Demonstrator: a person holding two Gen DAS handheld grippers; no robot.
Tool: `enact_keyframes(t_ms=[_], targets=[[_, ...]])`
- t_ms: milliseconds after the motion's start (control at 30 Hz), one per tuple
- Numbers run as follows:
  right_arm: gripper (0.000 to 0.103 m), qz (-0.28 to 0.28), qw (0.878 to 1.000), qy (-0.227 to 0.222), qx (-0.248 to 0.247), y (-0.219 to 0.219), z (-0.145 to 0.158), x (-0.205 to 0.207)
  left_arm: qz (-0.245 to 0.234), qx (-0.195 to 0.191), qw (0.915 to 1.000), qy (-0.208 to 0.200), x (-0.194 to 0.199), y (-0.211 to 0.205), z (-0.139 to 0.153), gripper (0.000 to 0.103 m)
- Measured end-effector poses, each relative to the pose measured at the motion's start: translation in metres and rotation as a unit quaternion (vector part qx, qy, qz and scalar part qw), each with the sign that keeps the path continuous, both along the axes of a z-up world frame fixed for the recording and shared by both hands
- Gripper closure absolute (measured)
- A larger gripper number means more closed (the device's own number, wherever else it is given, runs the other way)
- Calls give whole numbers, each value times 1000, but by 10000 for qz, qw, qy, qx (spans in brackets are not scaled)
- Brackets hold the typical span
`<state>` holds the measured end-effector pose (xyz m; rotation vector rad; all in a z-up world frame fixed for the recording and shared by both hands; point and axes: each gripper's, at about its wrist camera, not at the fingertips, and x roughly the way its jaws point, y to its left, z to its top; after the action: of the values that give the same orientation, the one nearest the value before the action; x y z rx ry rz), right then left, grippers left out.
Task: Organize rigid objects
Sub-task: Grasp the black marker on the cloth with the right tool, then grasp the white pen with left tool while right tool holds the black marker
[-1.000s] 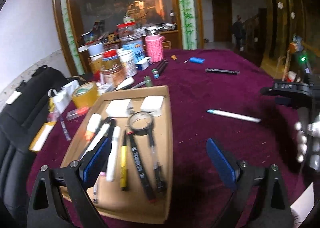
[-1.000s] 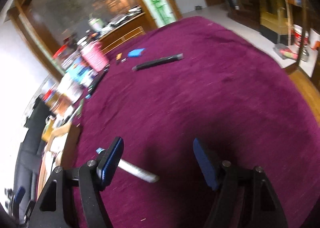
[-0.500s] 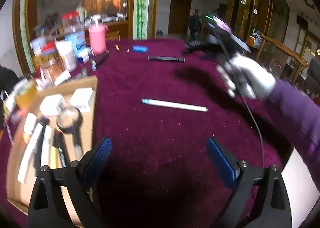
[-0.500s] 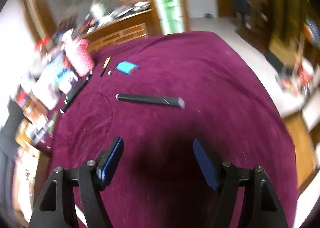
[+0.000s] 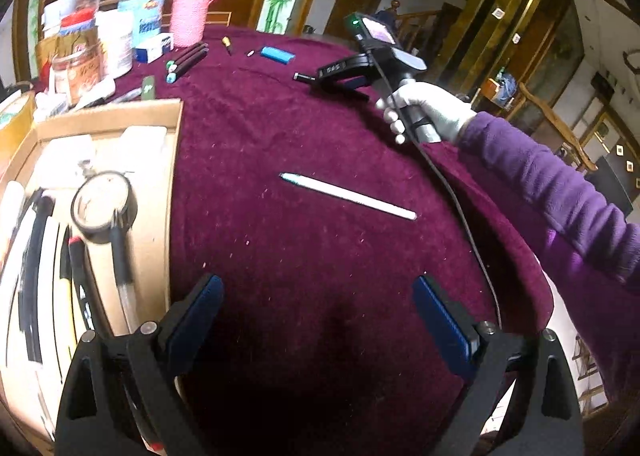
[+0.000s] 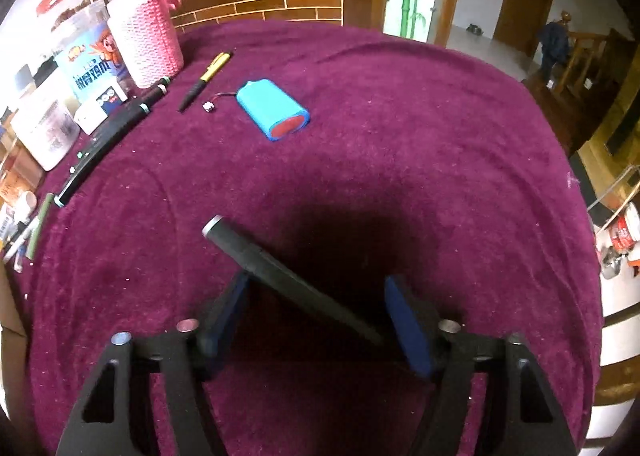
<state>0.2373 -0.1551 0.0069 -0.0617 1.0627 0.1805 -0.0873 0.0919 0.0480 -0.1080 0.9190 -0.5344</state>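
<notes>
1 black stick [image 6: 288,280] | 1 blue battery pack [image 6: 272,109] | 1 white pen [image 5: 348,195]

A white pen [image 5: 347,195] lies on the maroon cloth [image 5: 304,256] beside a cardboard tray [image 5: 160,183].
</notes>
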Motion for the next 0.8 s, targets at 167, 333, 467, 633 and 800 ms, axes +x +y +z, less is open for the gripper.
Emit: enact_keyframes(t_ms=[167,333,467,633,800], targets=[[88,-140,9985,379,377,-12,7,-28,-39,-25,10000,-21,4,-5,5,8],[88,-164,9952,546,797,-18,8,-106,-12,-195,9998,106,11,-9,12,8],[88,-455,9944,350,888,-32,9,-177,41,-193,9994,280,22,-19,13,8],[87,-785,9774,25,1964,-62,-1,-207,25,107,9994,321,50,-51,12,8],[87,-844,9712,-125,2225,-63,-4,-207,162,62,9983,564,85,-84,1,8]])
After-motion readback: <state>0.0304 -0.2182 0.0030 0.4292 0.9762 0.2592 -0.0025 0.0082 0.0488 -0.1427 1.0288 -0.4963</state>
